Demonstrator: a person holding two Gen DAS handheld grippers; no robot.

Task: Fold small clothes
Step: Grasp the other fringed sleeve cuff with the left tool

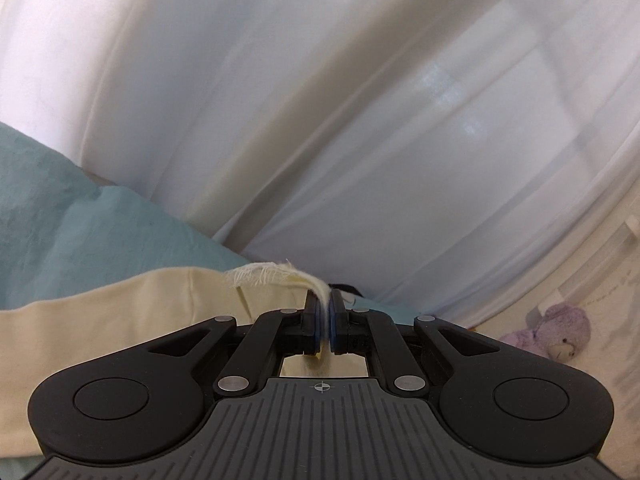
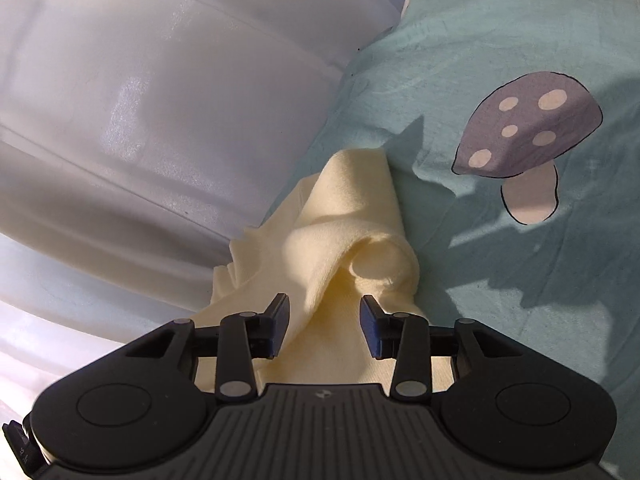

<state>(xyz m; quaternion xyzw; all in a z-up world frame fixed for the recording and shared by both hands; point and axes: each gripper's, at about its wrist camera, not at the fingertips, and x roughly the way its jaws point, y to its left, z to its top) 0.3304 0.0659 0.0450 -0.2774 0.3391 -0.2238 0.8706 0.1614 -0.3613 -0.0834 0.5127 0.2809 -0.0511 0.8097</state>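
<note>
Pinching cream garment [image 1: 120, 320] in left claw [image 1: 324, 312] | right claw [image 2: 325, 320] spread, straddling its fold

The right gripper [image 2: 325, 322] hangs with its jaws spread wide, and a bunched ridge of the pale yellow garment [image 2: 352, 220] rises between the blue pads [image 2: 280, 322] without either one pressing on it. The cloth runs forward from the tool in a rumpled, rolled fold onto the teal bedsheet [image 2: 500, 20]. Ahead and to the tool's right sits a printed purple mushroom [image 2: 528, 136] on that sheet, while white curtain [image 2: 140, 100] fills the left side.
</note>
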